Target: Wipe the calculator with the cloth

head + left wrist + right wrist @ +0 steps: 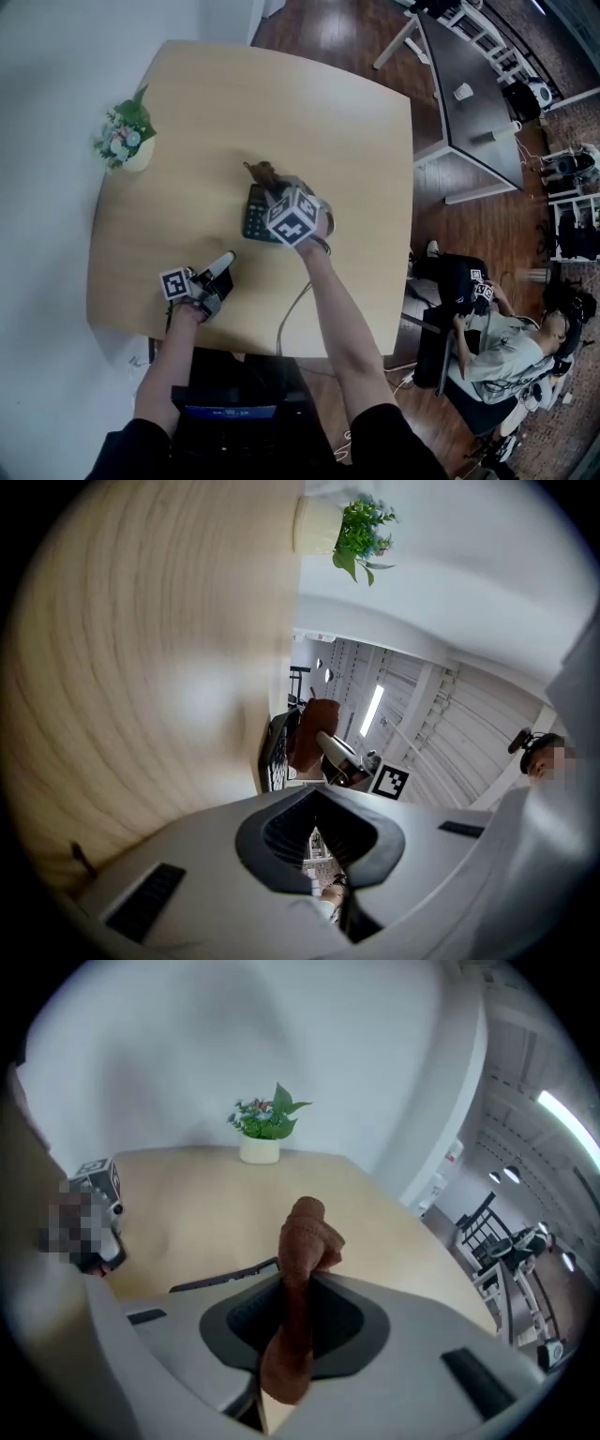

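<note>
- a small potted plant (127,141) stands at the far left edge of the pale wooden table (197,103), next to the white wall.
- the left gripper (225,261) is at the near left part of the table, held in the person's left hand (192,305). its tips point toward the calculator, well apart from it.
- in the left gripper view its jaws are clenched together with nothing between them. the dark calculator shows beyond them, edge on.
- the calculator (255,216) lies flat near the middle of the table, to the right of the left gripper. part of it is covered by the right gripper.
- the right gripper (272,192) tilts down over the calculator, its marker cube (292,217) facing up.
- its jaws are pinched on a brown cloth (305,1241) — the bunched end sticks out past the tips, the other end hangs back between the pads.
- in the head view the cloth sits at the calculator's far edge; whether it presses on the keys cannot be told.
- far right, off the table, a person (497,337) sits low by the wooden floor — also holding a marker cube.
</note>
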